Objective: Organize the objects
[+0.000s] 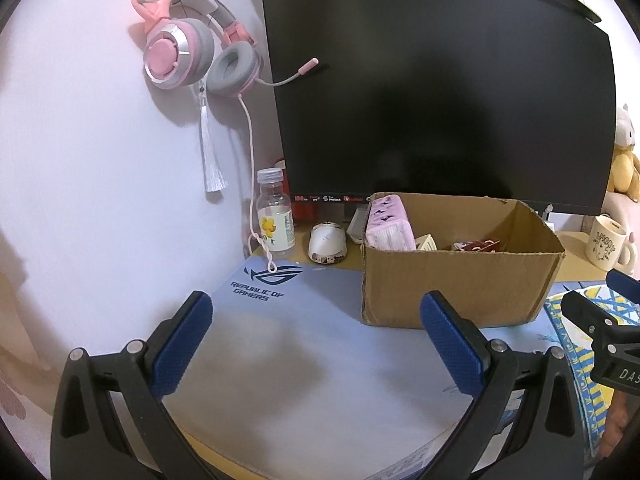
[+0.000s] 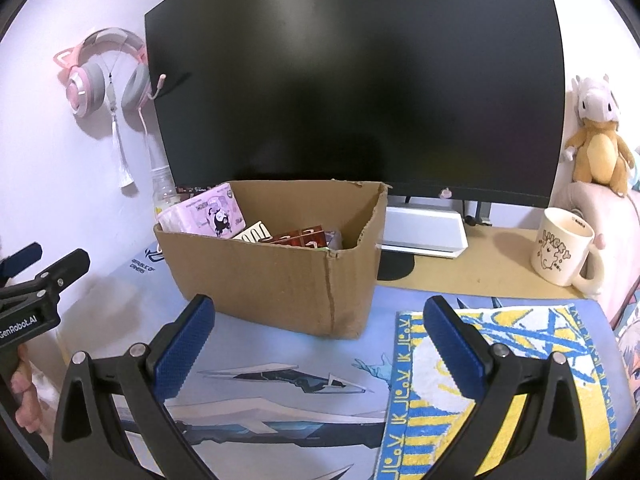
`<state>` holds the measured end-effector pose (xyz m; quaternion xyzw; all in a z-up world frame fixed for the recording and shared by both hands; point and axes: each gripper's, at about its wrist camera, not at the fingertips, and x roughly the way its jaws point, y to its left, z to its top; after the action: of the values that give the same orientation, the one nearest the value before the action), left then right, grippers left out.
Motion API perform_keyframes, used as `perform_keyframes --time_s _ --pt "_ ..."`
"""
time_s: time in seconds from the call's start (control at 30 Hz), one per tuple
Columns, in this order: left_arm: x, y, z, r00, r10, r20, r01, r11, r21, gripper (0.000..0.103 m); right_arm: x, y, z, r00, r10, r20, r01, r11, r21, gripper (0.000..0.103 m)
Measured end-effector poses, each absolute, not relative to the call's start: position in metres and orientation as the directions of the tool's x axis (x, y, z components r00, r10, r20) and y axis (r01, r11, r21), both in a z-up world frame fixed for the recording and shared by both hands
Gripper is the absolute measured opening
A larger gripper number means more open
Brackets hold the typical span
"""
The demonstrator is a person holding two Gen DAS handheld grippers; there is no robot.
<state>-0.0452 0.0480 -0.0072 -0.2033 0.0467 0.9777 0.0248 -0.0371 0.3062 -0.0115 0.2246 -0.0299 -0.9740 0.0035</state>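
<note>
An open cardboard box (image 1: 460, 288) (image 2: 280, 280) stands on the blue desk mat in front of the monitor. It holds a pink tissue pack (image 1: 390, 222) (image 2: 210, 212), a dark red carton (image 2: 298, 238) and a small cream item. My left gripper (image 1: 316, 320) is open and empty, over the mat left of the box. My right gripper (image 2: 318, 322) is open and empty, just in front of the box. A yellow and blue towel (image 2: 500, 380) lies on the mat under its right finger. A white mouse (image 1: 326, 242) and a small bottle (image 1: 274, 216) stand left of the box.
A large dark monitor (image 2: 360, 80) fills the back. A pink cat-ear headset (image 1: 192, 52) hangs on the left wall. A cream mug (image 2: 560, 246) stands on the desk at right, below a plush toy (image 2: 596, 140). A white device (image 2: 424, 232) sits under the monitor.
</note>
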Motion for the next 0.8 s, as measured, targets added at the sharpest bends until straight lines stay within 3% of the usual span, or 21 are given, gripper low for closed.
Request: perform_keyframes --time_s 0.2,0.8 --pt "-0.0492 0.0398 -0.0084 -0.904 0.052 -0.425 -0.073 -0.997 0.035 0.103 -0.0388 0.3058 -0.0141 -0.893 -0.029 -0.449 0.001 -0.998 0.061 0.103" --pt "-0.0476 0.0373 -0.0084 -0.908 0.029 -0.418 -0.060 -0.996 0.061 0.103 -0.0339 0.3087 -0.0111 -0.903 -0.021 -0.429 -0.005 -0.998 0.059 0.103"
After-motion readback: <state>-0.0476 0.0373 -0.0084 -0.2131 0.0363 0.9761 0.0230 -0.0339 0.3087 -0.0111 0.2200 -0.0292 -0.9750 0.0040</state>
